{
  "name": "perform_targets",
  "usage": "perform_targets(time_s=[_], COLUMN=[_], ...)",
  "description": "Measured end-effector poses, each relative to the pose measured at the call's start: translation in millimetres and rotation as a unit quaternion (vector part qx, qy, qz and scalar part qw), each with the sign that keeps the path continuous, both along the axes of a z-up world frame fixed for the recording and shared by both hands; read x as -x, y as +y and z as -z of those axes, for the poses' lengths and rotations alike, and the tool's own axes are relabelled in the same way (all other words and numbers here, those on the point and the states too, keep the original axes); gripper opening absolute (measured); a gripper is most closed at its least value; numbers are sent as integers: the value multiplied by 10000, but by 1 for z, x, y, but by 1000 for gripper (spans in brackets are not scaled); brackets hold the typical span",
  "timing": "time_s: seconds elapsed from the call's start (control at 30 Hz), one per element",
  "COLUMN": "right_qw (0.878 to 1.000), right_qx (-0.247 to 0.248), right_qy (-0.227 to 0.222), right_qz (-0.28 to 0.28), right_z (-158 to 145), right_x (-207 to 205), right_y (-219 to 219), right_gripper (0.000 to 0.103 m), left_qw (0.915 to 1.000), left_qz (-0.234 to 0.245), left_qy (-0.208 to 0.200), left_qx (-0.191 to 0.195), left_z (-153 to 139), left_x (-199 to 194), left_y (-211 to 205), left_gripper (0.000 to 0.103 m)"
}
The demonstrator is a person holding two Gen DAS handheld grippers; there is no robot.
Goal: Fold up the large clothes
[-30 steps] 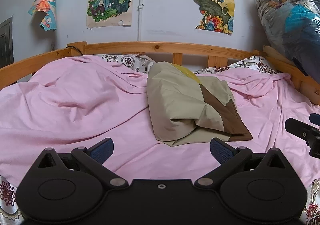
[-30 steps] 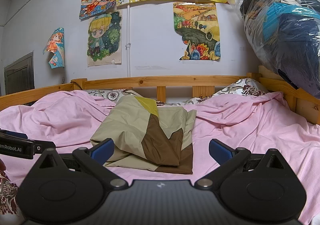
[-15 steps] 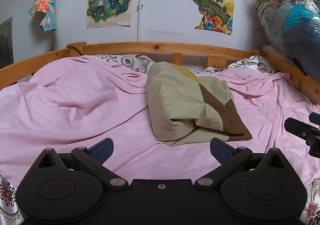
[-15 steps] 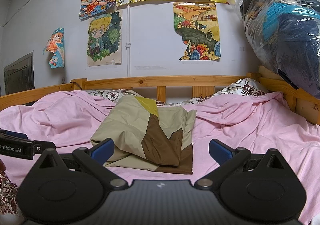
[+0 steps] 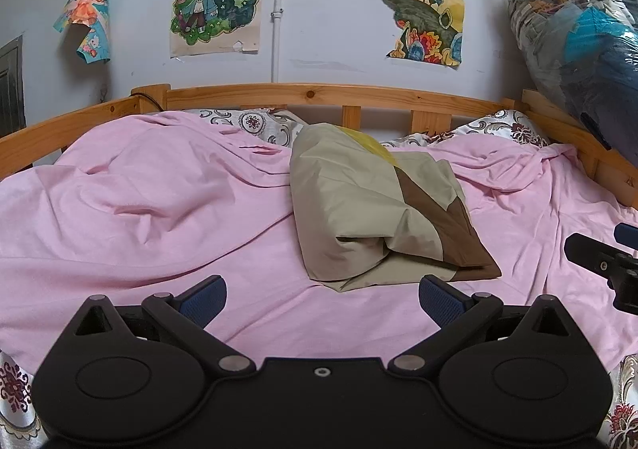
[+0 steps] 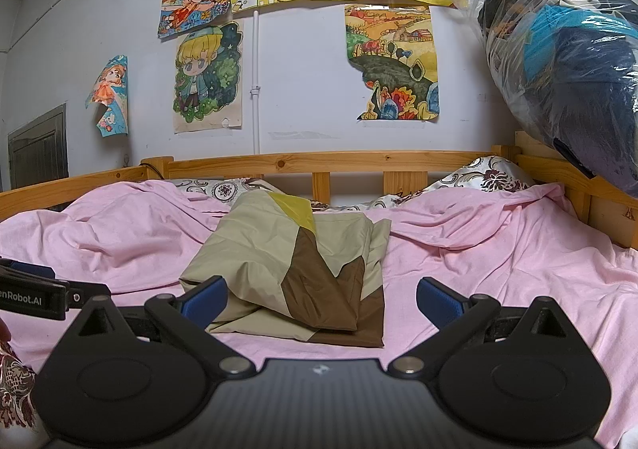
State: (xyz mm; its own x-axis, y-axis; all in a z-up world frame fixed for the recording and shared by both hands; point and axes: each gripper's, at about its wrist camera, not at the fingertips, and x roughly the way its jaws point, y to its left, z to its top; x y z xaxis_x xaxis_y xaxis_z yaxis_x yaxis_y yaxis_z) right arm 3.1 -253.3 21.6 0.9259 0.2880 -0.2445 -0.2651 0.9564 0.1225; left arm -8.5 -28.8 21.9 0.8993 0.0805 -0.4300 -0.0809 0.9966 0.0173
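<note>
Grippers first: I held my left gripper [image 5: 321,295] with its jaws spread wide and nothing between them, low over the near edge of the bed. My right gripper [image 6: 321,299] was likewise fully spread and empty, level with the left one and just beside it; each showed at the margin of the other's view.

Ahead of both lay the folded cloth [image 5: 382,209], a tan, brown and yellow bundle resting on the pink sheet [image 5: 159,201] near the middle of the bed, well apart from either set of fingers. It sat as a compact rectangle of several layers, with the near edge puffed open.

Handling, as I judged it: thin woven fabric, light, soft and limp, with no stiffness of its own. It would sag if lifted at one point and the layers would slide on each other. The correct hold was at the two near corners, one per gripper, pinching through all layers at the doubled edge.

Count: one folded cloth; one pink sheet; two patterned pillows [image 6: 484,176] at the headboard, though the left one was mostly covered and could have been a bedspread edge; one wooden bed frame [image 6: 319,164]; one plastic-wrapped bundle [image 6: 566,62] at the upper right; about seven drawings [image 6: 207,76] on the wall.
</note>
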Motion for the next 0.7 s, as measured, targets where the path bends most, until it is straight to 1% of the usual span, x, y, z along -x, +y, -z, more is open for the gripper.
perform_targets(time_s=[0.7], right_qw=[10000], right_qx=[4], right_qy=[4], right_qz=[-3], right_z=[0], right_x=[0], right_y=[-1], right_gripper=[103], left_qw=[10000], left_qz=[20], left_qy=[4], left_qx=[-4], left_z=[0], left_x=[1], left_y=[-1], left_gripper=[102])
